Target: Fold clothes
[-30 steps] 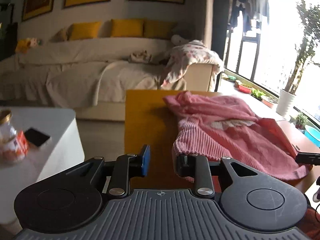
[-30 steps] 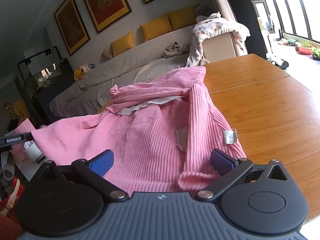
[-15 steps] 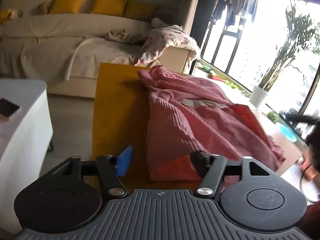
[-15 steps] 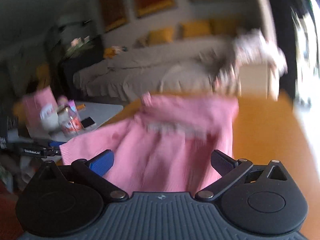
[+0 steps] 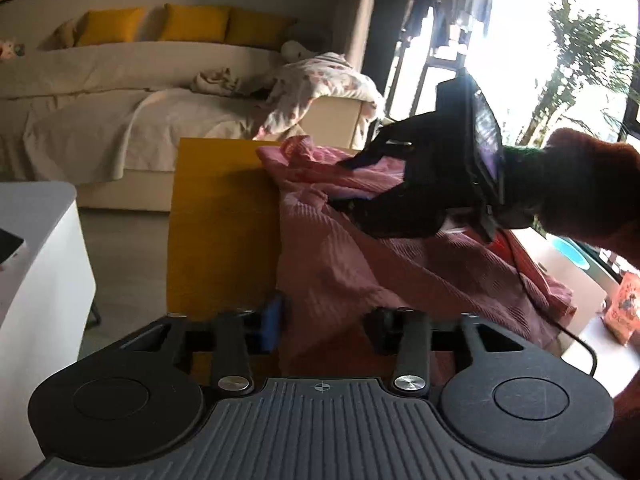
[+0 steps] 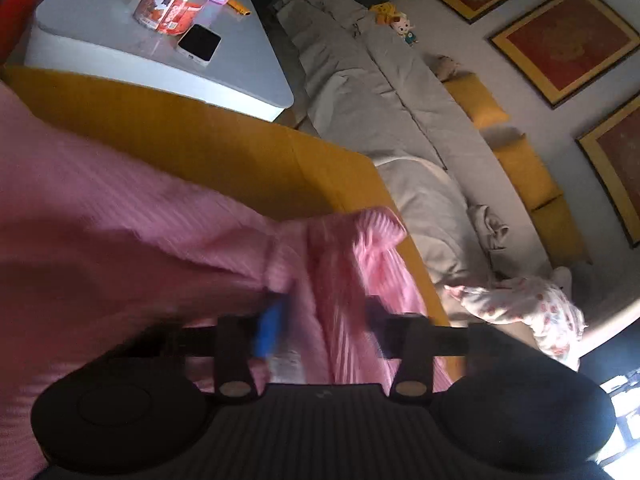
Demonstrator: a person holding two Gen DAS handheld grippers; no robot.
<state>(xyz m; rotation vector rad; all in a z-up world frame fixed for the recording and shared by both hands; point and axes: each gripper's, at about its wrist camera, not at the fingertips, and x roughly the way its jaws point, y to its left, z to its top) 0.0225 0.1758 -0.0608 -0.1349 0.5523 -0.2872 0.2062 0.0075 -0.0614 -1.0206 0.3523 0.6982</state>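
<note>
A pink ribbed garment (image 5: 360,256) lies spread on the wooden table (image 5: 216,216). My left gripper (image 5: 326,326) is open at the garment's near edge, with cloth between its fingers. My right gripper (image 5: 348,184) shows in the left wrist view, reaching in from the right over the garment's far end, near the collar. In the right wrist view the right gripper (image 6: 320,326) is open, with pink cloth (image 6: 120,216) between its fingers; the image is blurred.
A white side table (image 6: 152,60) with a jar (image 6: 172,4) and a phone (image 6: 199,45) stands left of the wooden table. A sofa (image 5: 120,92) with yellow cushions is behind. A window and a plant (image 5: 576,64) are on the right.
The right gripper has swung over the garment to its far end and narrowed its opening. The left gripper has moved onto the garment's near edge, cloth now between its fingers.
</note>
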